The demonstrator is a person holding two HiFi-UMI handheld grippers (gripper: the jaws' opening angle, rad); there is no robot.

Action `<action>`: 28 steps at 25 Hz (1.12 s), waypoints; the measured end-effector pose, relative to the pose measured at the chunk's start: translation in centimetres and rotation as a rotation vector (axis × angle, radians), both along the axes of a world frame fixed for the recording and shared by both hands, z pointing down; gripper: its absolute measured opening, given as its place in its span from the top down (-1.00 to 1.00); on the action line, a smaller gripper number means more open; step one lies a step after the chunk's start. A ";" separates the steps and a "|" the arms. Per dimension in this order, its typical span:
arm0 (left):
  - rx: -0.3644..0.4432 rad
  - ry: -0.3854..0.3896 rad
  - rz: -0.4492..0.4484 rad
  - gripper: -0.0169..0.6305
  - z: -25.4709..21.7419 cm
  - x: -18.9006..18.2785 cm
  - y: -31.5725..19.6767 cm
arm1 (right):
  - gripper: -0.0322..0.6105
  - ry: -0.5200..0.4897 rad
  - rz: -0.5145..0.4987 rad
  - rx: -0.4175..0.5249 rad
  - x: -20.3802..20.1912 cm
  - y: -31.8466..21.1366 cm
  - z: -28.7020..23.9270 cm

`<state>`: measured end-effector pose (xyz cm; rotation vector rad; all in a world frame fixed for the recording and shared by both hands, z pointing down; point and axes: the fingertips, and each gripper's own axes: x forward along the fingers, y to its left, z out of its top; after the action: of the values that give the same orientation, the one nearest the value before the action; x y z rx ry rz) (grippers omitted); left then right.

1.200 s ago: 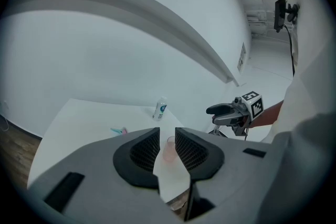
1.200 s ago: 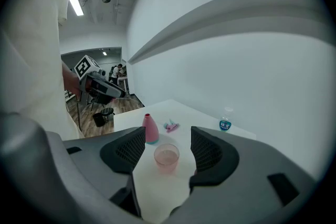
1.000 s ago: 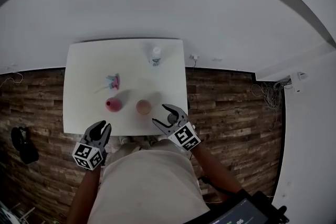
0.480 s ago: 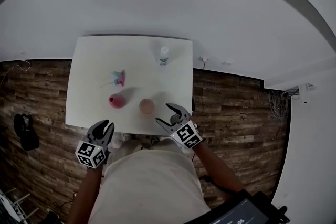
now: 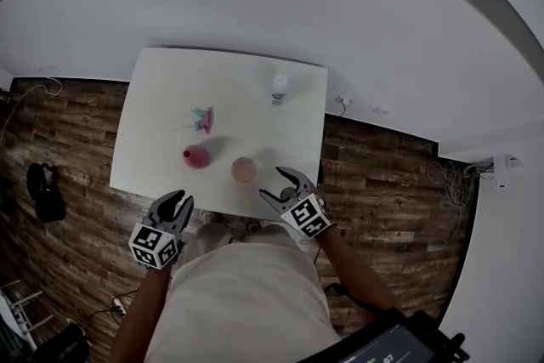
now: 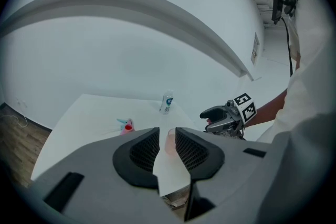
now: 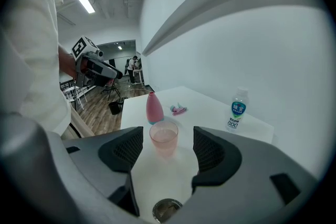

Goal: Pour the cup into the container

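Observation:
A clear cup [image 5: 244,169] with pinkish liquid stands near the front edge of the white table [image 5: 161,98]. A pink bottle-shaped container [image 5: 196,155] stands upright just to its left. My right gripper [image 5: 283,185] hovers at the table's near right edge. Its jaws are open and have just been opening. In the right gripper view the cup [image 7: 164,138] stands a short way ahead, framed by the jaws and untouched, with the container [image 7: 154,107] behind it. My left gripper [image 5: 178,201] hangs off the table's near edge, jaws a narrow gap apart and empty. The cup [image 6: 169,141] shows through that gap.
A water bottle [image 5: 279,89] stands at the table's far right, and a small pink and teal item [image 5: 202,119] lies behind the container. A white wall runs along the far side. Wooden floor surrounds the table, with a black bag [image 5: 42,191] at the left.
The right gripper has sunk a little toward the table's near edge and its jaws stand a bit wider. The left gripper has barely moved. The head view has shifted.

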<state>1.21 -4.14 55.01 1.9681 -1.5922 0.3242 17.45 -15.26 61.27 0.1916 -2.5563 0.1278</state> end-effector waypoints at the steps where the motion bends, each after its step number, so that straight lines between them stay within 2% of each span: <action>1: -0.003 -0.005 0.000 0.68 0.1 0.2 -0.1 | 0.03 0.002 -0.007 0.001 0.1 -0.1 0.5; 10: -0.034 -0.020 -0.005 0.68 1.2 1.1 0.2 | 0.01 0.050 -0.052 -0.012 0.1 -0.5 3.1; 16: -0.061 -0.030 0.003 0.68 1.8 2.0 1.3 | -0.06 0.095 -0.122 0.022 -0.3 0.0 5.2; 28: -0.099 -0.040 0.003 0.68 2.6 2.2 1.8 | -0.21 0.109 -0.214 0.052 -3.9 0.3 8.2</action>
<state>3.37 -2.39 57.58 1.9003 -1.5677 0.4383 13.52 -14.95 69.42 -0.0548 -2.4541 -0.0307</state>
